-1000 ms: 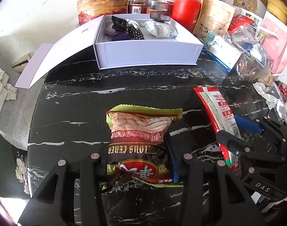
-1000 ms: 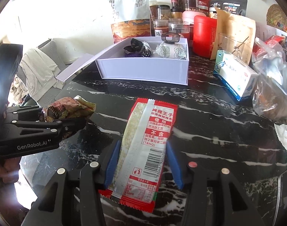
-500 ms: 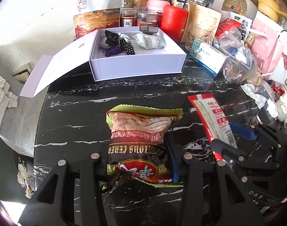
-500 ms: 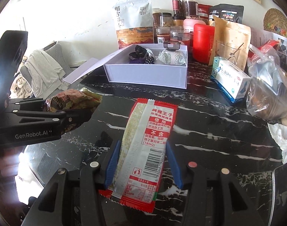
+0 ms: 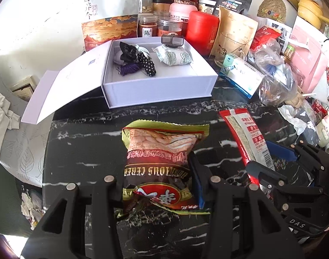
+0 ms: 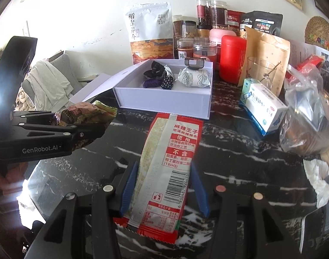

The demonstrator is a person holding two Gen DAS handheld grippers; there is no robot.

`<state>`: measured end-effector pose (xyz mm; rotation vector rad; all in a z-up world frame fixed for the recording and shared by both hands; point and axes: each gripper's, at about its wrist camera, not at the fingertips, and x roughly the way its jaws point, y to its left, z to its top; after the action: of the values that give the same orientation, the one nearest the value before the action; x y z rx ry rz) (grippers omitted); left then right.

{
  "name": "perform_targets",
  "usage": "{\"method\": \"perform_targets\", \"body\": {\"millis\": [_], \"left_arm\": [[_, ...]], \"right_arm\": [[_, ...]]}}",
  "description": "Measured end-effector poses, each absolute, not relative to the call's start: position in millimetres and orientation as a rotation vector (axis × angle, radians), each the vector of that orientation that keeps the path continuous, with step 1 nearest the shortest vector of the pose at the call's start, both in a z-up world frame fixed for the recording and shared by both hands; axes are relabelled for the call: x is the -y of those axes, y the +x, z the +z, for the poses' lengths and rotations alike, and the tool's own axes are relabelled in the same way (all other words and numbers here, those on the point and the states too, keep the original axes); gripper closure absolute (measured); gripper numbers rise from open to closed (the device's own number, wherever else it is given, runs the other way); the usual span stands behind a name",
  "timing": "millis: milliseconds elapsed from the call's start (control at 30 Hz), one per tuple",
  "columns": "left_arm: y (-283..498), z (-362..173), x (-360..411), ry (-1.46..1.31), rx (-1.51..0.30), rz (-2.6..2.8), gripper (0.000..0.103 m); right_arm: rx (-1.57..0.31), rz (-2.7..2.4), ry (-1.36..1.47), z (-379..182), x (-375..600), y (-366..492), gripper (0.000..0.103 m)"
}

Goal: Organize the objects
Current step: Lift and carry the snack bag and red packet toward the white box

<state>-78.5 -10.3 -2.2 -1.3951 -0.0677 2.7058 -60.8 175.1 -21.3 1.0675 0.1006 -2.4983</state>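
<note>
My left gripper (image 5: 158, 172) is shut on a brown and green cereal snack packet (image 5: 162, 157) and holds it above the black marble table (image 5: 82, 151). My right gripper (image 6: 164, 185) is shut on a long red and white snack packet (image 6: 168, 164), also held above the table. The red packet shows at the right of the left wrist view (image 5: 246, 136); the cereal packet shows at the left of the right wrist view (image 6: 88, 112). An open white box (image 5: 160, 86) stands beyond both, holding dark hair ties (image 5: 134, 58) and a patterned white packet (image 5: 175, 56).
Jars, a red canister (image 5: 203, 32), pouches and bags line the wall behind the box. A blue and white medicine box (image 6: 263, 105) and a clear plastic bag (image 6: 309, 116) lie at the right. The box lid (image 5: 62, 90) hangs out to the left.
Both grippers have lifted and drawn back with their packets, so the box and the back row look farther away and more of the wall shows.
</note>
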Motion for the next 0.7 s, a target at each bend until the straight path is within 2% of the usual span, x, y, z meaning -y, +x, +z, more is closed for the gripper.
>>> {"method": "perform_targets", "body": {"millis": [700], "left_arm": [[-163,50,11,-1.29,0.014,2.738,0.06]], "right_arm": [[-0.164,-2.513,0.986,21,-167,-129,0.053]]}}
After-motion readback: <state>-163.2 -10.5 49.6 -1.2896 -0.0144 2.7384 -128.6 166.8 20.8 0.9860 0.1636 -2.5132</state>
